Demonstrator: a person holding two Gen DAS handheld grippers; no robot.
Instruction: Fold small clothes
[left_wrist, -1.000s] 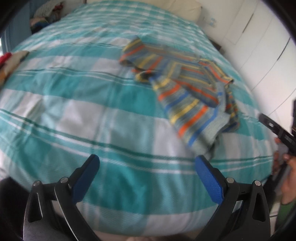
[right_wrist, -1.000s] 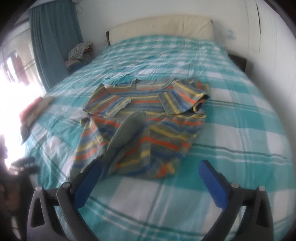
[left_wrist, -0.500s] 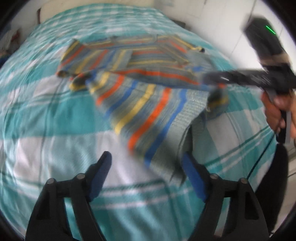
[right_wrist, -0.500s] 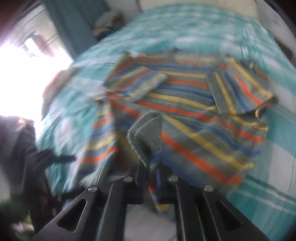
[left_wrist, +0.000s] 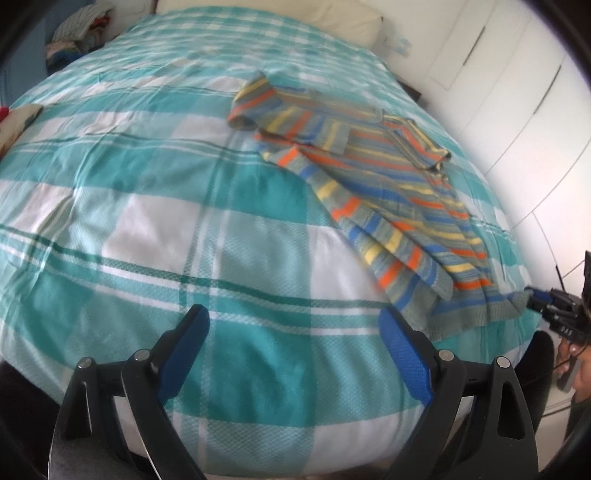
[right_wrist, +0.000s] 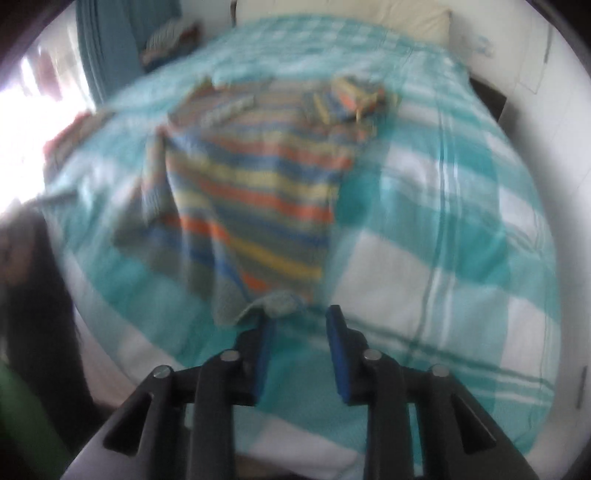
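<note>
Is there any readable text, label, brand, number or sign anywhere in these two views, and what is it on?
No text can be read in either view.
Right hand-held gripper: pale marks on its black body, seen from the left wrist view, too small and blurred to read.
Striped sweater: only coloured stripes, no label showing.
Checked bed cover: plain pattern, no print.
White wardrobe doors: no markings visible.

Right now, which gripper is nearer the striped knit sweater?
Right. The right gripper sits at the striped knit sweater's grey hem; the left gripper hovers over bare bedspread beside it.
</note>
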